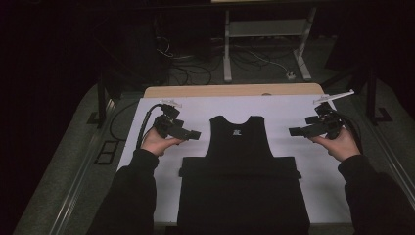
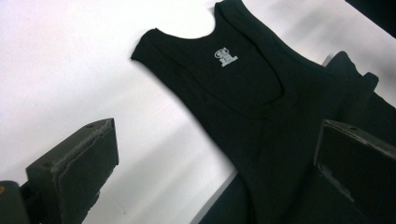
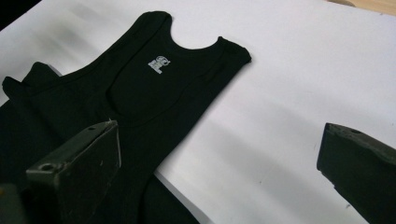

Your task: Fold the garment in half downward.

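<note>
A: Where's the black vest (image 1: 239, 147)?

B: Flat on the white sheet (image 1: 205, 110), in the middle of the table (image 1: 235, 90). Neck and shoulder straps point to the far edge; the long axis runs from the person straight away. The lower half is folded up into a wide band (image 1: 240, 167) across the body, with more black cloth spreading below it to the near edge.

A: Anything the close views add?

B: The left gripper view shows a small white label (image 2: 225, 57) inside the neckline, and the scoop of the front neck under it. The right gripper view shows the same label (image 3: 159, 64) from the other side. From above it is just a pale speck. Only the high view gives the floor, the cables and a table frame (image 1: 266, 29) beyond.

A: And the tools?

B: The left gripper (image 1: 195, 134) is held above the sheet, left of the vest, pointing at it; its jaws stand well apart with nothing between. The right gripper (image 1: 295, 131) mirrors it on the right side, jaws also wide apart, holding nothing. Neither touches the cloth. Dark sleeves (image 1: 132, 191) come in from the bottom.
</note>
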`<state>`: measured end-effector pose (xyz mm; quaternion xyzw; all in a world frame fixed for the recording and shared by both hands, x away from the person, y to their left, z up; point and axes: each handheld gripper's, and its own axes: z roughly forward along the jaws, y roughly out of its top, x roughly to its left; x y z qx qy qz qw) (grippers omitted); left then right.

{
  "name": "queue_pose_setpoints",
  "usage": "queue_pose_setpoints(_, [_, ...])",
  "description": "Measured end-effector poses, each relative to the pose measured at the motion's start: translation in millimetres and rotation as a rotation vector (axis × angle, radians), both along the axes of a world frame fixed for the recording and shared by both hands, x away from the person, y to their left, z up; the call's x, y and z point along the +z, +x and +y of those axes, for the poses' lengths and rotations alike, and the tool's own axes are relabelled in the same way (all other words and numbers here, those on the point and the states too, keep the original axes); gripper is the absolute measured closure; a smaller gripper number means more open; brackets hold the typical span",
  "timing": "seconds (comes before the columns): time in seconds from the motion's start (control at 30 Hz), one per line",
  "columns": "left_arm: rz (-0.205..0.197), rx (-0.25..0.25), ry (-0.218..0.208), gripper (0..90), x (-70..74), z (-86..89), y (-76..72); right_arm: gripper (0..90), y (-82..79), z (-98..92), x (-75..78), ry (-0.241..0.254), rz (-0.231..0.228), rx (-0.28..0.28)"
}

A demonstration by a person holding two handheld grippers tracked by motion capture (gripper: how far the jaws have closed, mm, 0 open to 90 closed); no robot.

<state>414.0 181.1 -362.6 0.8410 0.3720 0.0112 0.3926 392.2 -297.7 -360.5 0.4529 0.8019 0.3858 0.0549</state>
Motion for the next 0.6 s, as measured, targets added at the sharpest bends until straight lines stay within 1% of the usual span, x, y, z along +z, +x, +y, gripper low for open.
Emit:
queue_pose_setpoints(0.13, [-0.001,0.006,0.005,0.0,2.7,-1.8,5.5,0.0,4.8,2.3,2.2,-0.002,-0.004,0.005])
queue_pose_setpoints(0.2, [-0.002,0.011,0.0,0.0,3.5,-2.7,8.2,0.0,7.1,3.3,2.9,0.004,-0.003,0.006])
queue_pose_setpoints(0.33, [-0.002,0.008,0.007,0.0,3.4,-5.0,13.9,0.0,12.1,5.5,2.4,-0.001,-0.002,0.01])
queue_pose_setpoints(0.6, [0.002,0.021,-0.002,0.0,-1.4,-8.2,22.2,0.0,19.9,8.1,-3.1,-0.001,0.007,0.013])
